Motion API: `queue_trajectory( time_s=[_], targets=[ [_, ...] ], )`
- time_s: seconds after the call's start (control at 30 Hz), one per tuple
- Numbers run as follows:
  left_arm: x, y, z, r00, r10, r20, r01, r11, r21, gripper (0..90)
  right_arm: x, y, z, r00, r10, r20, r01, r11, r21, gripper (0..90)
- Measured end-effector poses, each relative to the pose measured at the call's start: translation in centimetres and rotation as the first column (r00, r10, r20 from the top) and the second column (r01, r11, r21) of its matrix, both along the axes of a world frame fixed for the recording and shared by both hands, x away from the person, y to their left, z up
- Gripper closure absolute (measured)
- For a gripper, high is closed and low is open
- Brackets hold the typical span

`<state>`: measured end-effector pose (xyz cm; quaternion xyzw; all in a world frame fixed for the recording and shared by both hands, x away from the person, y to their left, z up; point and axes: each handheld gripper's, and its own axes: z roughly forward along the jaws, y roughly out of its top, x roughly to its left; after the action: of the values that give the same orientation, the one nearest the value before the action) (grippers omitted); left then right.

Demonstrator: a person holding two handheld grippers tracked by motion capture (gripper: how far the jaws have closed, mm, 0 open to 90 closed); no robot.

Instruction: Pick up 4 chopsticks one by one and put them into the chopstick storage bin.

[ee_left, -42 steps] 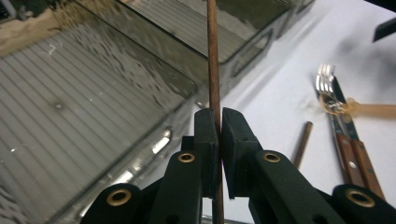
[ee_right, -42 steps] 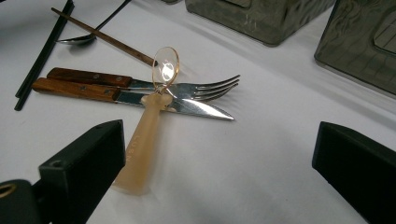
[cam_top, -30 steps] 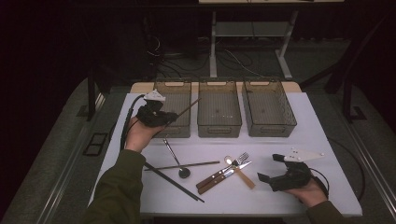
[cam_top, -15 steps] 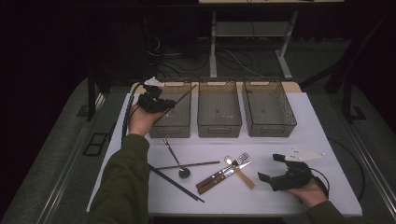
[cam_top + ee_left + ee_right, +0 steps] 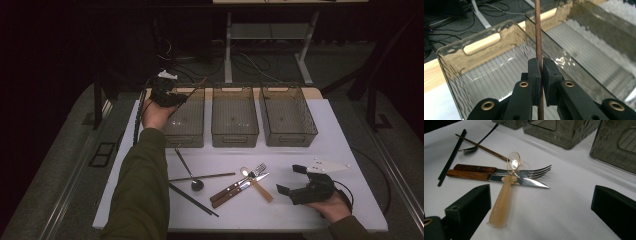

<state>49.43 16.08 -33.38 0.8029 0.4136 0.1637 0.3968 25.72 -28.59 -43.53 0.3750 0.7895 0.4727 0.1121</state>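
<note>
**A:** Item one, nearest the person?

**B:** Right claw (image 5: 289, 179), resting low on the white surface (image 5: 350, 150) in the person's right hand, jaws standing wide apart with nothing between them. Just ahead of its jaws: a pale translucent spoon (image 5: 504, 195), its bowl lying over a fork (image 5: 529, 173) and a knife (image 5: 499, 178), both wooden-handled and side by side. Beyond those from the claw: a brown chopstick (image 5: 482, 148), a dark metal spoon (image 5: 474, 146) and a pair of black chopsticks (image 5: 450, 157).

**A:** Item two?

**B:** Left claw (image 5: 541, 63), raised in the person's left hand, well apart from the right claw and on the far side of the cutlery from it. Jaws drawn together and clamped on a brown chopstick in hand (image 5: 538, 32), which runs up between the pads and sticks out past their tips.

**A:** What lies under and beyond that claw?

**B:** Left bin (image 5: 486, 42), a clear smoky container, directly below and ahead of the jaws; the held stick hangs over its open top, clear of the floor of the bin. Next beside it, to the claw's right, middle bin (image 5: 235, 117); farther the same way, right bin (image 5: 289, 117). All three stand in a row along the far half of the surface.
</note>
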Motion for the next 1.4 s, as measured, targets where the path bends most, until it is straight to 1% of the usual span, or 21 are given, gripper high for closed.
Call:
queue_trajectory(
  time_s=[0.17, 0.3, 0.37, 0.43, 0.47, 0.5, 0.53, 0.57, 0.6, 0.63, 0.7, 0.73, 0.8, 0.83, 0.87, 0.93, 1.03, 1.13, 1.2, 1.27, 1.4],
  targets=[
    [1.0, 0.0, -1.0, 0.9994, 0.034, -0.003, -0.034, 0.9994, 0.001, 84.8, -0.1, 0.0, 0.0, 1.0, 0.002, -0.002, -0.002, 1.0, 0.003, 2.3],
    [1.6, 0.4, -1.9, 0.9973, 0.072, -0.01, -0.073, 0.9972, -0.018, 84.8, 0.0, -0.1, 0.0, 1.0, 0.0, -0.002, 0.0, 1.0, 0.005, 2.3],
    [1.9, 0.4, -2.2, 0.9961, 0.088, -0.009, -0.087, 0.9961, 0.012, 84.7, 0.0, -0.1, 0.0, 1.0, -0.003, -0.003, 0.003, 1.0, 0.006, 2.3],
    [2.1, 0.5, -2.5, 0.9929, 0.117, -0.021, -0.117, 0.9931, 0.013, 84.6, 0.0, -0.1, 0.0, 1.0, -0.005, -0.002, 0.005, 1.0, 0.007, 2.3],
    [2.1, 0.5, -2.6, 0.9911, 0.13, -0.028, -0.129, 0.9913, 0.026, 83.8, 0.0, -0.1, 0.0, 1.0, -0.005, -0.002, 0.005, 1.0, 0.006, 2.3],
    [2.1, 0.5, -2.7, 0.9907, 0.132, -0.032, -0.132, 0.9912, 0.017, 80.1, 0.0, -0.1, 0.0, 1.0, -0.004, -0.002, 0.004, 1.0, 0.007, 2.3],
    [2.1, 0.4, -2.8, 0.9906, 0.133, -0.031, -0.132, 0.991, 0.022, 69.1, 0.0, -0.1, 0.0, 1.0, -0.002, -0.001, 0.003, 1.0, 0.007, 2.3],
    [2.0, 0.3, -2.9, 0.9891, 0.145, -0.023, -0.144, 0.9885, 0.045, 62.9, 0.0, -0.1, 0.0, 1.0, -0.001, -0.001, 0.001, 1.0, 0.007, 2.3],
    [1.9, 0.4, -2.9, 0.9889, 0.146, -0.024, -0.145, 0.9883, 0.047, 59.4, 0.0, -0.1, 0.0, 1.0, -0.001, -0.001, 0.001, 1.0, 0.006, 2.3],
    [1.8, 0.4, -3.0, 0.9902, 0.136, -0.03, -0.135, 0.9903, 0.033, 56.7, -0.1, -0.1, 0.0, 1.0, -0.002, -0.002, 0.002, 1.0, 0.007, 2.3],
    [1.3, 0.4, -3.1, 0.9909, 0.133, -0.02, -0.132, 0.9904, 0.041, 53.8, -0.1, -0.2, 0.0, 1.0, -0.004, 0.002, 0.004, 1.0, 0.009, 2.3],
    [1.1, 0.4, -3.2, 0.9928, 0.117, -0.023, -0.117, 0.9927, 0.03, 52.0, -0.1, -0.2, 0.0, 1.0, -0.005, 0.002, 0.005, 1.0, 0.009, 2.3],
    [0.6, 0.3, -3.1, 0.9952, 0.096, -0.017, -0.095, 0.9937, 0.06, 48.0, -0.1, -0.2, 0.0, 1.0, -0.007, 0.001, 0.007, 1.0, 0.01, 2.3],
    [0.3, 0.3, -3.1, 0.9965, 0.083, -0.014, -0.082, 0.9954, 0.051, 46.9, -0.1, -0.2, 0.0, 1.0, -0.006, 0.003, 0.006, 1.0, 0.008, 2.3],
    [0.1, 0.3, -3.0, 0.9976, 0.067, -0.021, -0.066, 0.9968, 0.044, 44.5, -0.1, -0.2, 0.0, 1.0, -0.005, 0.003, 0.005, 1.0, 0.006, 2.3],
    [-0.6, 0.3, -2.6, 0.9989, 0.048, 0.0, -0.048, 0.9981, 0.039, 43.0, -0.1, -0.1, 0.0, 1.0, -0.005, 0.001, 0.005, 1.0, 0.003, 2.3],
    [-1.6, 0.5, -1.9, 0.9998, 0.016, 0.014, -0.016, 0.9993, 0.035, 40.6, 0.0, -0.1, 0.0, 1.0, -0.005, 0.001, 0.005, 1.0, -0.004, 2.3],
    [-2.5, 0.7, -1.2, 0.9997, -0.023, 0.008, 0.023, 0.9997, 0.013, 35.3, 0.0, 0.0, -0.1, 1.0, -0.005, -0.002, 0.005, 1.0, -0.003, 2.3],
    [-3.1, 0.7, -1.0, 0.9986, -0.053, 0.003, 0.053, 0.9984, 0.021, 33.0, 0.0, 0.0, -0.1, 1.0, -0.009, -0.003, 0.009, 1.0, -0.002, 2.3],
    [-3.9, 0.8, -0.7, 0.9966, -0.079, 0.024, 0.078, 0.9966, 0.024, 32.3, 0.1, 0.0, -0.1, 0.9999, -0.01, -0.003, 0.01, 1.0, -0.007, 2.3],
    [-5.3, 1.2, -0.6, 0.9916, -0.119, 0.05, 0.119, 0.9929, 0.003, 30.8, 0.1, -0.1, -0.2, 0.9999, -0.012, -0.003, 0.011, 1.0, -0.011, 2.3]
  ],
)
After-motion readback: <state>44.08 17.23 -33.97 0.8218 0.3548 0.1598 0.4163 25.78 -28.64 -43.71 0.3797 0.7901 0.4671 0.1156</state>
